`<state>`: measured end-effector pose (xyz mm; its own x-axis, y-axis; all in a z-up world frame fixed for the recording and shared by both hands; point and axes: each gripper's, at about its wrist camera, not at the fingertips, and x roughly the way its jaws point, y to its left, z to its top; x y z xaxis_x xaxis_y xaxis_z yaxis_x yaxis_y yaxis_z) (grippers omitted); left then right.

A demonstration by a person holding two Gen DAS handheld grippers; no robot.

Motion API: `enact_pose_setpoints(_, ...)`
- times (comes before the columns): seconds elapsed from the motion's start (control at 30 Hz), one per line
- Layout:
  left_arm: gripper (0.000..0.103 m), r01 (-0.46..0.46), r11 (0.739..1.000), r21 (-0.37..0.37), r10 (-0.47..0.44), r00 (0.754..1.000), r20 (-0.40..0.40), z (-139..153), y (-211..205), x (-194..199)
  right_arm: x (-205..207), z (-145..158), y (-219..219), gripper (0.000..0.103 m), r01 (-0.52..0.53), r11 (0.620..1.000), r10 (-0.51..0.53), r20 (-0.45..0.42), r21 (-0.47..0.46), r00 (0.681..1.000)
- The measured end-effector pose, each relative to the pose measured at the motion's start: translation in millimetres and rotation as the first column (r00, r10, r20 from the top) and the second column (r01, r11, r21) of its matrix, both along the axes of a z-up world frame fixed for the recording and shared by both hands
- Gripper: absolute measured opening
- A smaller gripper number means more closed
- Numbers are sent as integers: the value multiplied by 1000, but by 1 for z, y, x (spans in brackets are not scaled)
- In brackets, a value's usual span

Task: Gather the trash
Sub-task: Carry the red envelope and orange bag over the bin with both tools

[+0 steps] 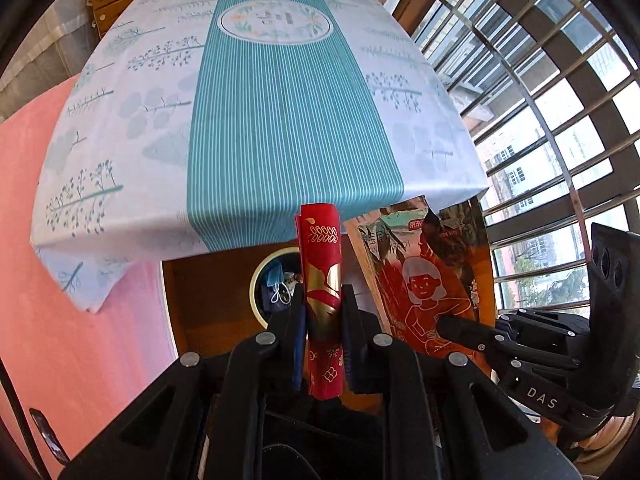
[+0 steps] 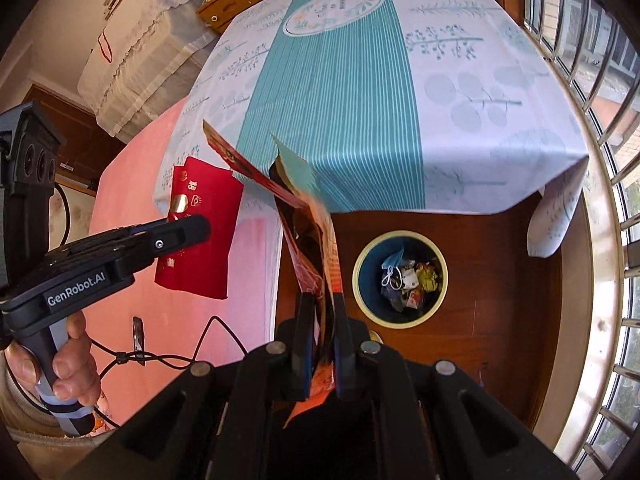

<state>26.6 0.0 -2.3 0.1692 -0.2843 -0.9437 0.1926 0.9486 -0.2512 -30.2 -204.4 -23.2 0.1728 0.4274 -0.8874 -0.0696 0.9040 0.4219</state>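
Observation:
My left gripper is shut on a red envelope with gold print, held upright above the floor; it also shows in the right wrist view. My right gripper is shut on a flattened red snack bag with a cartoon figure, seen from the side in the left wrist view. A round bin with a cream rim and blue inside stands on the wooden floor below, holding a face mask and wrappers. In the left wrist view the bin sits partly behind the envelope.
A table with a teal striped and leaf-print cloth overhangs the bin area. A pink bed cover lies to the left. A barred window runs along the right. A black cable lies on the pink cover.

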Motion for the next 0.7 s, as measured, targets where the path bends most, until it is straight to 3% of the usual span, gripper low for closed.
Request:
enact_pose_setpoints(0.37, 13, -13, 999, 42, 14, 1000, -18, -35, -42, -44, -37, -41, -29, 7, 8, 1000, -7, -56, 10, 998)
enact_pose_setpoints(0.7, 13, -21, 996, 87, 29, 996, -85, -132, -52, -47, -31, -152, -49, 7, 113, 994, -110, -188, 7, 976)
